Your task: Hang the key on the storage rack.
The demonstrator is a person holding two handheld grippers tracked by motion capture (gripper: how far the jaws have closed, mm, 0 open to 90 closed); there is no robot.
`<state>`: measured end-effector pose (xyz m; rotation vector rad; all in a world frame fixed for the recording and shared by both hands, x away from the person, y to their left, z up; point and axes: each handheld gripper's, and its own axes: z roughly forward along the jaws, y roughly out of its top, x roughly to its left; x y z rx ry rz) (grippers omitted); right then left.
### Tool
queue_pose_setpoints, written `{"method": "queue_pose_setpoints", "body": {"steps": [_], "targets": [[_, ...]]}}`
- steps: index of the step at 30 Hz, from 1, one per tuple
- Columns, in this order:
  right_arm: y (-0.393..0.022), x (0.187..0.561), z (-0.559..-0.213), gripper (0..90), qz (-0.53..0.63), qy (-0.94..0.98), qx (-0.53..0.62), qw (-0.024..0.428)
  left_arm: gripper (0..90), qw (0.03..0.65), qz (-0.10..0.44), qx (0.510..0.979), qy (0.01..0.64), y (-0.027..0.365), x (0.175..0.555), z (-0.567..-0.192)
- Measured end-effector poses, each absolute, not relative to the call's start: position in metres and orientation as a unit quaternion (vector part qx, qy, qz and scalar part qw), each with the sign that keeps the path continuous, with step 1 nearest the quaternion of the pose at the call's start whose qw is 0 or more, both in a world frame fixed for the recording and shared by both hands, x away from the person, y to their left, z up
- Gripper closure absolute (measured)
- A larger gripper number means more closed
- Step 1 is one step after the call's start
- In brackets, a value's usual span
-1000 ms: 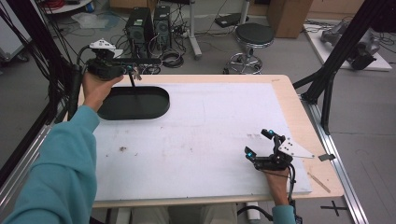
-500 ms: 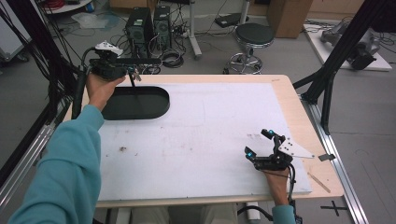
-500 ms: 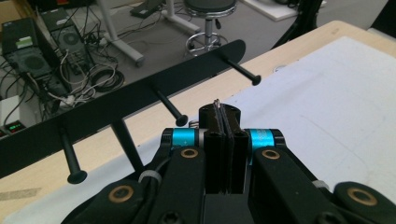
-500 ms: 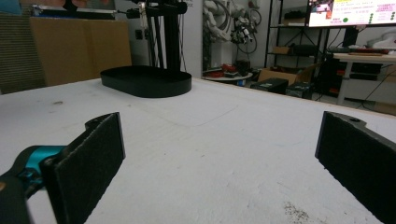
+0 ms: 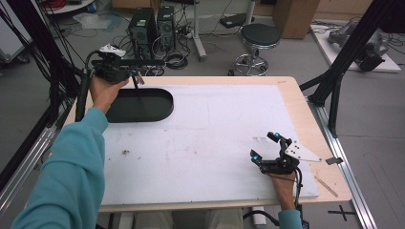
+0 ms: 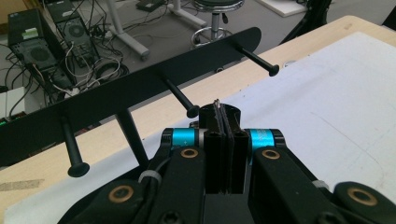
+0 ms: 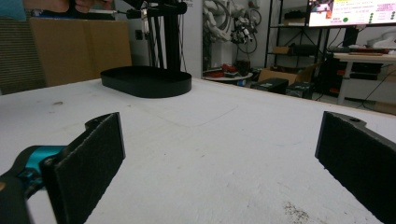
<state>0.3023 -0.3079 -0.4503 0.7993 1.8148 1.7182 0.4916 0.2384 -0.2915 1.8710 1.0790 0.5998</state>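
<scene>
We see the left gripper (image 5: 128, 72) lifted above the far left corner of the table, its jaws clenched flat together on something thin. In the left gripper view a small metallic tip pokes out between the pads at the top, and we cannot make out what it belongs to. Just beyond the jaws runs a long, flat black bar with slim black pegs (image 6: 140, 93) hanging from its underside, each ending in a small round knob. We count four pegs; the near end of the second from the left passes behind the gripper body. The bar's left end is cut off by the edge of that view, and we cannot tell how the bar joins to what the jaws pinch. From the high view one thin peg reaches down over the shallow black oval tray (image 5: 138, 106), which lies at the far left of the white board (image 5: 210, 143) covering the pale wooden table (image 5: 329, 179).

The right gripper (image 5: 269, 149) rests near the board's near right corner, well apart from the tray, its two black padded jaws spread wide with nothing between them.

We count one tray, one bar, two grippers.
</scene>
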Motion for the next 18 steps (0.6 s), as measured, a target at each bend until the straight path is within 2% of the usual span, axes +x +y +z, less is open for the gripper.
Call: {"method": "queue_pose_setpoints", "body": {"steps": [18], "targets": [[-0.3079, 0.3024, -0.4503, 0.6, 0.633, 0.669, 0.295, 0.255, 88.3, 0.436, 0.247, 0.744, 0.441, 0.2443, 0.4957, -0.2936]]}}
